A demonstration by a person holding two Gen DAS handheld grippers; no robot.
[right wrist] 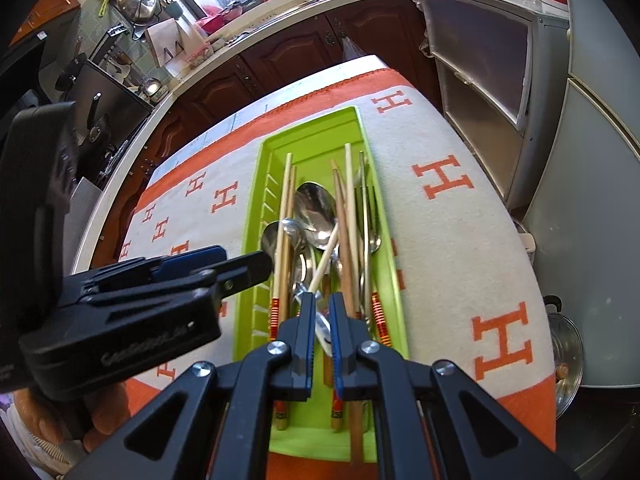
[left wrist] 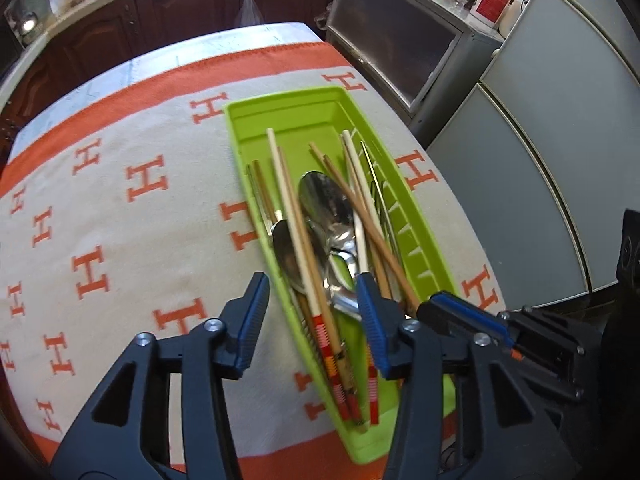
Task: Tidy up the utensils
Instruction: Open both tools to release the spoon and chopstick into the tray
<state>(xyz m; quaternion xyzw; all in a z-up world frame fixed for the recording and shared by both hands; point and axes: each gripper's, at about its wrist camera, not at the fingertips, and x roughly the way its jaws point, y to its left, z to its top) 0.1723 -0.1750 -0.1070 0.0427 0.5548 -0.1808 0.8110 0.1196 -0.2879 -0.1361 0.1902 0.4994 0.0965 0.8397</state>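
Green utensil tray (right wrist: pixel 312 128) sits lengthwise on the orange-and-cream H-pattern cloth (right wrist: pixel 460 240), holding a loose tangle of chopsticks and steel spoons.

Handling, judged: the chopsticks are light, stiff and thin, so they will likely roll or pivot if pinched off-centre. The large spoon (right wrist: pixel 316 208) is heavier and slick; its handle is the better hold, not the bowl.

Right gripper (right wrist: pixel 322 320): jaws narrow, closed around a pale chopstick (right wrist: pixel 326 256) near its lower end. The stick angles up across the spoons, its far tip raised off the pile.

Left gripper (left wrist: pixel 312 312): jaws wide apart, holding nothing, straddling the tray's near left wall above the red-banded chopstick ends (left wrist: pixel 332 356). Contact with the tray cannot be determined.
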